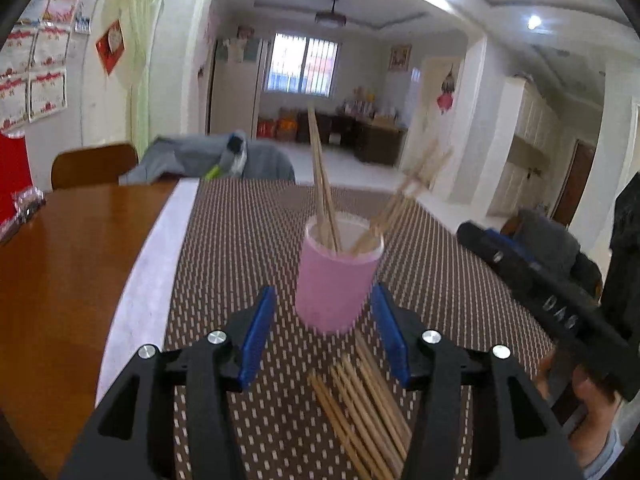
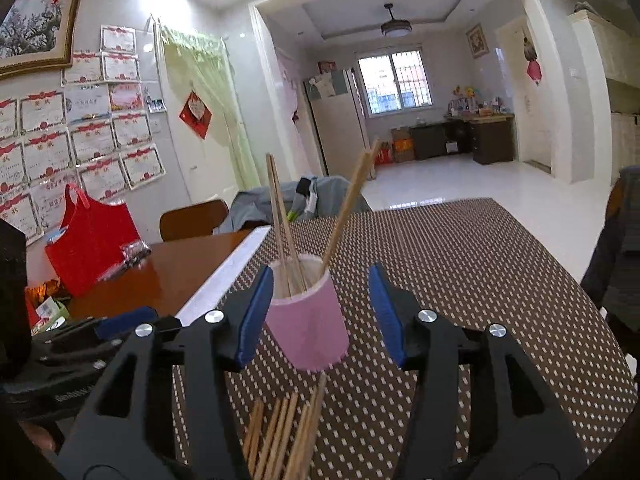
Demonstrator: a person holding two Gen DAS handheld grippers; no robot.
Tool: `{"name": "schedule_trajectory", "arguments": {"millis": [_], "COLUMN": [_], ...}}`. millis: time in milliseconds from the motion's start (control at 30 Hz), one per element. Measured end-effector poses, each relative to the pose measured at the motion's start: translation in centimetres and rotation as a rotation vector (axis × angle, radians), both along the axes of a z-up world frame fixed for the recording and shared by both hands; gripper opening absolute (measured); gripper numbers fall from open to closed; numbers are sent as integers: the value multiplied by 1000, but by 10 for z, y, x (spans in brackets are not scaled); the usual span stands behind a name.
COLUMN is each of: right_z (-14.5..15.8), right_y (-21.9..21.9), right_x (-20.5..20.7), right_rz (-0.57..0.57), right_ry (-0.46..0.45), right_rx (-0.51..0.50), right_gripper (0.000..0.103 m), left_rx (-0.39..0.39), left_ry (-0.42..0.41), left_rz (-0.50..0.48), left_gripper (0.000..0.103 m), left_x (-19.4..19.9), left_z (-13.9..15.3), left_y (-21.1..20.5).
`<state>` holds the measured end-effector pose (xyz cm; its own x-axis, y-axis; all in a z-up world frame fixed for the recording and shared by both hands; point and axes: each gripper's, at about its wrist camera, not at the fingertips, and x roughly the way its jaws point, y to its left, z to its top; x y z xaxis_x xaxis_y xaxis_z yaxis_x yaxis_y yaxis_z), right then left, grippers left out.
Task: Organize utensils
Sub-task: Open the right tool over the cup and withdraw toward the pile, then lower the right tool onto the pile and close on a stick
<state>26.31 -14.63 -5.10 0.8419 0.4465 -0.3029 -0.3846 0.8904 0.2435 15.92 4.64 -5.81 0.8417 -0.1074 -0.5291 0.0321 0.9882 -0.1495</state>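
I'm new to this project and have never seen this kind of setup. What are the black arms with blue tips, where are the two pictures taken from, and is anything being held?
There is no robot here: a person holds a hand-operated tool in each hand, and each one carries a wide-angle camera looking forward along its two blue-padded fingers. One picture looks out from the left tool, the other from the right tool. Both are open and hold nothing. On the brown patterned placemat stands a pink cup with a few wooden chopsticks standing in it. More chopsticks lie loose on the mat in front of the cup, still to be sorted.
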Motion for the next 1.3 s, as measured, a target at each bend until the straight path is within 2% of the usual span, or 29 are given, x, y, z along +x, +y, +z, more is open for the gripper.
{"name": "schedule_trajectory", "arguments": {"millis": [133, 400, 633, 767, 900, 967, 1167, 1300], "right_z": [-16, -58, -71, -76, -81, -84, -95, -99], "right_y": [-7, -12, -11, -5, -2, 1, 16, 26], "right_x": [-8, -19, -22, -21, -20, -19, -17, -17], "right_rz": [11, 61, 92, 109, 130, 141, 163, 164], "right_ry": [56, 207, 271, 294, 319, 334, 371, 377], "right_rx": [-50, -156, -176, -185, -210, -229, -282, -335], "right_gripper": [51, 53, 55, 55, 56, 56, 56, 56], "left_rx": [36, 55, 138, 171, 235, 250, 239, 202], "left_ry": [99, 265, 381, 387, 394, 387, 381, 386], "left_rz": [-7, -21, -62, -75, -59, -67, -64, -73], "left_gripper": [51, 51, 51, 51, 51, 56, 57, 57], "left_x": [-6, -14, -20, -20, -19, -19, -15, -13], "left_z": [-24, -68, -96, -99, -102, -102, -101, -102], "left_y": [-9, -18, -30, -35, -35, -34, -27, -21]}}
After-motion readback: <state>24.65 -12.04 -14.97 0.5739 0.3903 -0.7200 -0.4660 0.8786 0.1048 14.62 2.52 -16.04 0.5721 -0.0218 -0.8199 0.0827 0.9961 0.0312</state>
